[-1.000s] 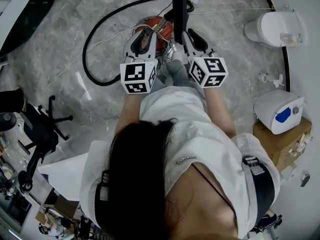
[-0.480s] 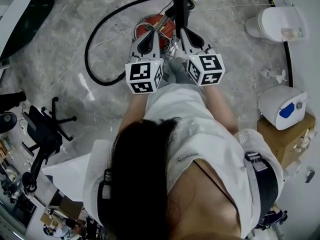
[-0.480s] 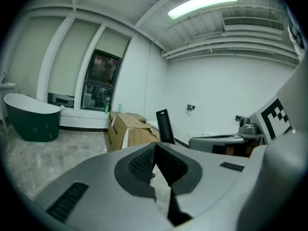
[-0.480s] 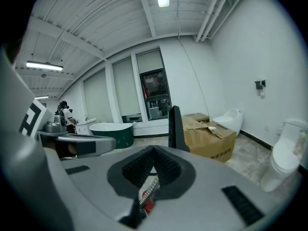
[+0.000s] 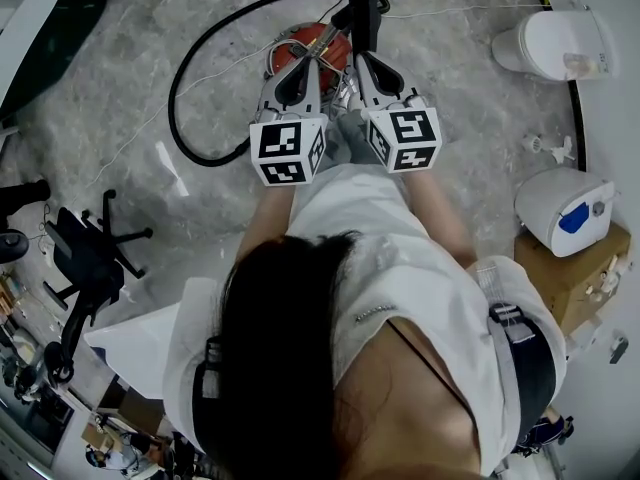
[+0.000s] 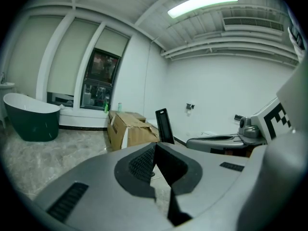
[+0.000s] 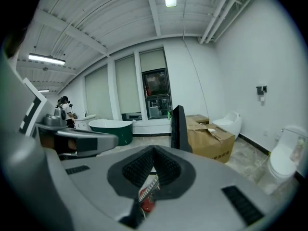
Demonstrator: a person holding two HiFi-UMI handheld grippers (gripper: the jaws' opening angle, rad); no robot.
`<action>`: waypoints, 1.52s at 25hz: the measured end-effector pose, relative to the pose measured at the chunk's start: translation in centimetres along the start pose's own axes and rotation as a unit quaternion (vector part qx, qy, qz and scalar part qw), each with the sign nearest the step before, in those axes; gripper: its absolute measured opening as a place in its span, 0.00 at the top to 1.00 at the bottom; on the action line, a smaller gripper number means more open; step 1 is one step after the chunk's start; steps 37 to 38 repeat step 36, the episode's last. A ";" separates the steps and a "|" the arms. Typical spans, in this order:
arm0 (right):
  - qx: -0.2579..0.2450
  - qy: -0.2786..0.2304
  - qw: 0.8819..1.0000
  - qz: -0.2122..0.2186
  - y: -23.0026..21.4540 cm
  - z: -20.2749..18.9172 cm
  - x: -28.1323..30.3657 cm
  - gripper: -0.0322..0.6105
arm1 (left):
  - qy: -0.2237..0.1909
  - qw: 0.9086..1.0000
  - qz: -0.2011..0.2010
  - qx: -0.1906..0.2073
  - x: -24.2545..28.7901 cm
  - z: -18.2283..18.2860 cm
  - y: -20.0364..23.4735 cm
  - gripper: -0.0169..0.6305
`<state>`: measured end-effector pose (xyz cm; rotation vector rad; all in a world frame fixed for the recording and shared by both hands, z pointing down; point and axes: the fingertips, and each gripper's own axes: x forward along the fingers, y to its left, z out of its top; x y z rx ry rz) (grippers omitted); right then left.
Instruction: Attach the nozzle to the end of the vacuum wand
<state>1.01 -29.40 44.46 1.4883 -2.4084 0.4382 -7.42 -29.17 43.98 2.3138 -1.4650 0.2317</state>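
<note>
From above, a red vacuum canister [image 5: 318, 48] sits on the floor, its black hose [image 5: 190, 118] looping off to the left. A black wand [image 5: 361, 8] stands upright just beyond my hands. My left gripper [image 5: 303, 66] hangs over the canister, shut and empty, its pads meeting in the left gripper view [image 6: 155, 147]. My right gripper [image 5: 365, 60] is shut beside the wand's foot, with nothing between its pads [image 7: 154, 150]. The wand [image 7: 179, 128] rises just past the right jaws, and a bit of the red canister [image 7: 147, 202] shows beneath them.
A white toilet [image 5: 550, 43] stands at the back right. Nearer on the right, a white machine [image 5: 565, 213] rests on a cardboard box [image 5: 570, 288]. A black office chair [image 5: 85, 258] is at the left. An open cardboard box [image 7: 209, 136] and a green bathtub [image 7: 110, 129] lie ahead.
The jaws of both grippers have come together. The two grippers have drawn slightly closer to each other over the canister.
</note>
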 end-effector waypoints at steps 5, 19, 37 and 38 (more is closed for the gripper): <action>-0.001 -0.007 1.000 0.005 0.4 0.2 0.1 0.93 | -0.013 1.000 -0.015 0.000 -0.2 0.5 -0.3 0.97; -0.010 0.001 1.000 0.011 0.3 -0.3 0.2 0.93 | -0.026 0.999 -0.027 0.036 0.0 0.9 -1.4 0.97; -0.023 0.014 0.999 0.018 -0.1 -1.1 0.5 0.93 | -0.021 0.999 -0.024 0.025 0.7 -0.1 -1.5 0.97; -0.023 0.014 0.999 0.018 -0.1 -1.1 0.5 0.93 | -0.021 0.999 -0.024 0.025 0.7 -0.1 -1.5 0.97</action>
